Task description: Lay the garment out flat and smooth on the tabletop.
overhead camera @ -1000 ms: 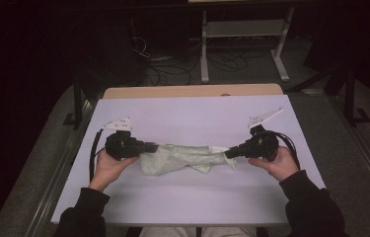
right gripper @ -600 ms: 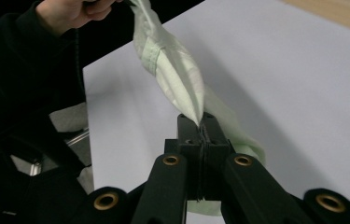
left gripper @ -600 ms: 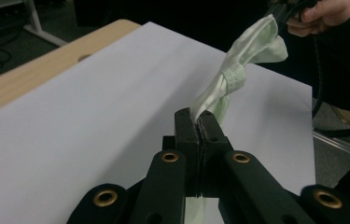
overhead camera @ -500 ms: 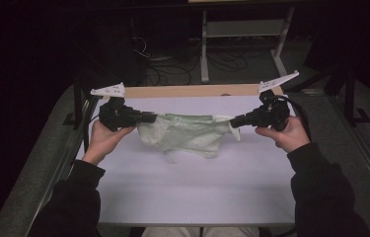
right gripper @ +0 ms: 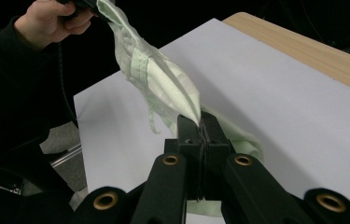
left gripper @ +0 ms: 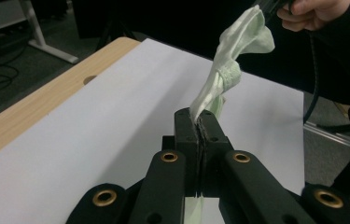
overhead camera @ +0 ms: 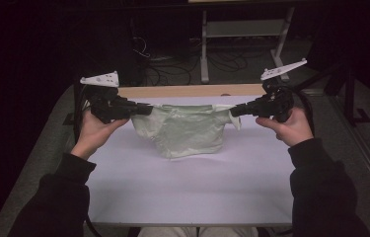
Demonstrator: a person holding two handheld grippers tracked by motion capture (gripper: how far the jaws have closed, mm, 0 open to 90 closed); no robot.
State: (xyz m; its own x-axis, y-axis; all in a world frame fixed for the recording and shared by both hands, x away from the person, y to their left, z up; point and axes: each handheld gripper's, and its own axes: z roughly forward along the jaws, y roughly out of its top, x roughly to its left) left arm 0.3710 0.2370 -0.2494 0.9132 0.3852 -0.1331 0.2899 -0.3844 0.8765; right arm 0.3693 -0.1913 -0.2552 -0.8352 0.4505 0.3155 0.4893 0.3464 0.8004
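A pale green garment [overhead camera: 185, 131] is being held stretched left to right above the white tabletop [overhead camera: 187, 187], one end being pinched by the left tongs [overhead camera: 145, 109], the other by the right tongs [overhead camera: 235, 109], its middle sagging.

Pale green garment [overhead camera: 187, 131] higher, unfurled.

This looks like a lab or recording room rather than a home. A table [overhead camera: 187, 197] with a plain white top and a wooden edge strip [overhead camera: 182, 91] stands in a dark room. Behind it, loose cables [overhead camera: 163, 64] lie on a grey carpeted floor [overhead camera: 365, 143] beside the pale metal frame of another desk [overhead camera: 244, 29].
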